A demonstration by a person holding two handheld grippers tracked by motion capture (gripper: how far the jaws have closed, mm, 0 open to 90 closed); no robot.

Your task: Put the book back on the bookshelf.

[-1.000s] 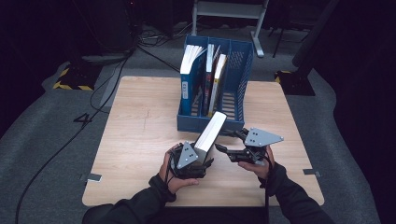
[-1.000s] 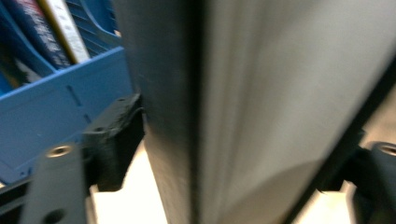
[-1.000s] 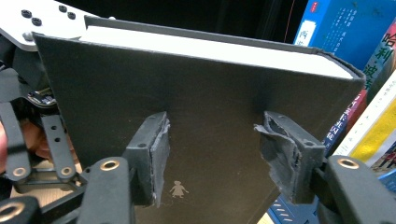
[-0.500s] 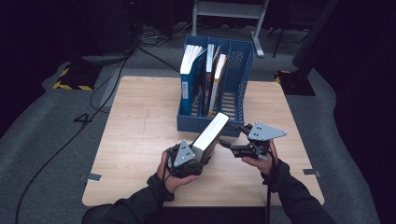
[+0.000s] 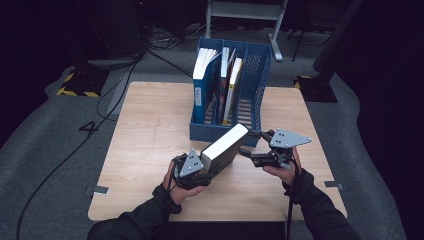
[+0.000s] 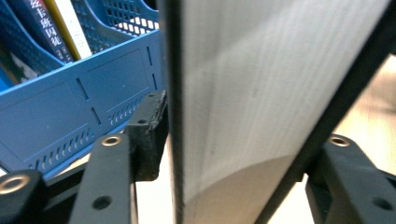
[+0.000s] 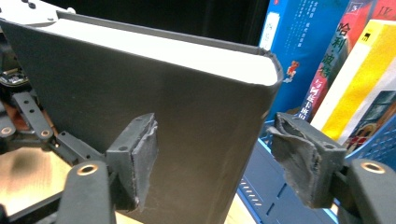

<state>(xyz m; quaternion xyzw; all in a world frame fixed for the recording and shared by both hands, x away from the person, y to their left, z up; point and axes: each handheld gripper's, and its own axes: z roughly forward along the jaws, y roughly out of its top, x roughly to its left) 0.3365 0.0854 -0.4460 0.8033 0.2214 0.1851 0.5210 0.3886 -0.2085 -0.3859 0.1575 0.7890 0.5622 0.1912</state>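
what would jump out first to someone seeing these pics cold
First the thick dark-covered book, propped on a slant near the table's front edge, its pale page edge catching the light. The left gripper has just been closing around its lower end, while the right gripper has just been opening beside its upper end. Behind stands a blue file rack with upright books.

dark book [image 5: 224, 148] between both grippers
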